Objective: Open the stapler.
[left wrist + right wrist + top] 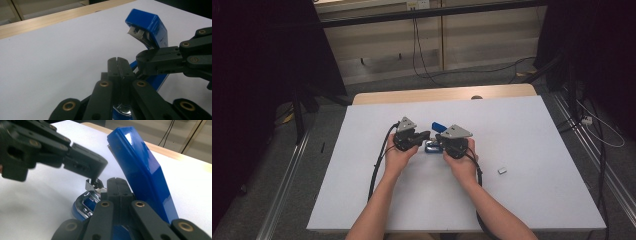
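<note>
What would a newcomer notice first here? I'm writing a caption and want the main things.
The blue stapler near the middle of the white table, its top swung up and open over the shiny metal base. Both hands bring their black tools right up to it: the left tool from its left, the right tool from its right. A small silvery piece lies alone farther right.

Left claw [426, 134] jaws closed; right claw [438, 137] jaws closed; tips nearly meeting.

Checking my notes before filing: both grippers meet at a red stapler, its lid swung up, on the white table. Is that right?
Not quite: the stapler is blue, not red, as the right gripper view shows. The rest holds: its lid is swung up, and the left gripper and right gripper meet at it on the white table.
</note>
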Tool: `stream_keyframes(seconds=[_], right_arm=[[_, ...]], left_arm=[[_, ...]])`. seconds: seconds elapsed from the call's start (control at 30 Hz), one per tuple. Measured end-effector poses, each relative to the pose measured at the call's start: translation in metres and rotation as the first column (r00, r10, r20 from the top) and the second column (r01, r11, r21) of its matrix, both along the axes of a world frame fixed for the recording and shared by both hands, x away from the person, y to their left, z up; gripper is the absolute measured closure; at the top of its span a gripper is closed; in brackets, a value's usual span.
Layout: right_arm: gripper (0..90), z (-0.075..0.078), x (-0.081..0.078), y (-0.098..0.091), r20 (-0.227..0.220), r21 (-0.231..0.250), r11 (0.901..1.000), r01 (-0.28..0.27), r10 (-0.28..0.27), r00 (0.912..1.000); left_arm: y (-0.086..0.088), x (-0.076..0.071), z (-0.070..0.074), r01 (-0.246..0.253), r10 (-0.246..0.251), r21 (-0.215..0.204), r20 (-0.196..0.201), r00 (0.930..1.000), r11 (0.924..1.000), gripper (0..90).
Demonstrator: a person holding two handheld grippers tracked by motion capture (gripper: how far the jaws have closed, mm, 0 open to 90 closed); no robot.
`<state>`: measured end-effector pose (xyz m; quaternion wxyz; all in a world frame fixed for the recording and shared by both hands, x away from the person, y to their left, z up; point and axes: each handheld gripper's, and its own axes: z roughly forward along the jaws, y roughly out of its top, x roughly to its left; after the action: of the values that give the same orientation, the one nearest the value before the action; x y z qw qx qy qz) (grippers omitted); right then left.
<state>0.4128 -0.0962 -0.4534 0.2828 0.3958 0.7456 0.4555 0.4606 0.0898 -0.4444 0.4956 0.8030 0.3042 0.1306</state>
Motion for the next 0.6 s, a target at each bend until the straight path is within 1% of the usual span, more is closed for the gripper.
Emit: stream_keyframes(seconds=[0.07,0.1,0.17,0.27,0.33,0.37,0.4,0.43,0.47,0.5,0.53,0.6], right_arm=[[90.0,0.0006,-0.0001,-0.0005,0.002,0.000,1.0000,0.001,-0.001,1.0000],[90.0,0.0007,-0.0002,-0.0006,0.003,0.003,1.0000,0.003,-0.003,1.0000],[90.0,0.0009,-0.0004,-0.0007,0.002,0.001,1.0000,0.002,-0.002,1.0000],[90.0,0.0005,-0.0015,0.0001,0.010,-0.010,0.9999,0.005,-0.005,0.9999],[90.0,0.0000,-0.0027,0.0014,0.011,-0.017,0.9998,0.010,-0.010,0.9999],[90.0,-0.0004,-0.0028,0.0021,0.013,-0.022,0.9997,0.009,-0.009,0.9999],[90.0,-0.0009,-0.0029,0.0027,0.011,-0.023,0.9997,0.008,-0.007,0.9999],[90.0,-0.0016,-0.0025,0.0036,0.006,-0.023,0.9997,0.003,-0.002,1.0000],[90.0,-0.0021,-0.0023,0.0049,0.005,-0.034,0.9994,-0.002,0.002,1.0000],[90.0,-0.0019,-0.0024,0.0066,0.015,-0.060,0.9982,-0.005,0.006,0.9999],[90.0,-0.0010,-0.0025,0.0076,0.024,-0.073,0.9973,-0.007,0.009,0.9997],[90.0,0.0024,-0.0022,0.0073,0.032,-0.072,0.9974,0.004,-0.002,0.9995]], left_arm=[[-0.0025,-0.0008,-0.0011,0.012,-0.012,0.016,0.002,0.9999,0.9998,90.0],[-0.0037,-0.0013,-0.0018,0.012,-0.012,0.018,-0.004,0.9999,0.9998,90.0],[-0.0039,-0.0015,-0.0018,0.003,-0.002,0.017,-0.012,0.9999,0.9999,90.0],[-0.0038,-0.0027,-0.0005,0.002,-0.002,0.042,-0.007,1.0000,0.9991,90.0],[-0.0046,-0.0034,-0.0013,-0.001,0.002,0.044,-0.012,0.9999,0.9990,90.0],[-0.0053,-0.0037,-0.0018,0.004,-0.004,0.056,-0.002,1.0000,0.9984,90.0],[-0.0064,-0.0044,-0.0026,0.007,-0.007,0.059,-0.010,0.9999,0.9982,90.0],[-0.0068,-0.0047,-0.0034,0.009,-0.008,0.074,-0.014,0.9999,0.9972,90.0],[-0.0068,-0.0048,-0.0043,0.005,-0.004,0.075,-0.010,0.9999,0.9972,90.0],[-0.0063,-0.0048,-0.0046,0.004,-0.003,0.073,-0.009,1.0000,0.9974,90.0],[-0.0065,-0.0048,-0.0050,0.001,-0.001,0.064,-0.008,1.0000,0.9979,90.0],[-0.0066,-0.0052,-0.0052,0.001,-0.001,0.070,-0.001,1.0000,0.9975,90.0]])
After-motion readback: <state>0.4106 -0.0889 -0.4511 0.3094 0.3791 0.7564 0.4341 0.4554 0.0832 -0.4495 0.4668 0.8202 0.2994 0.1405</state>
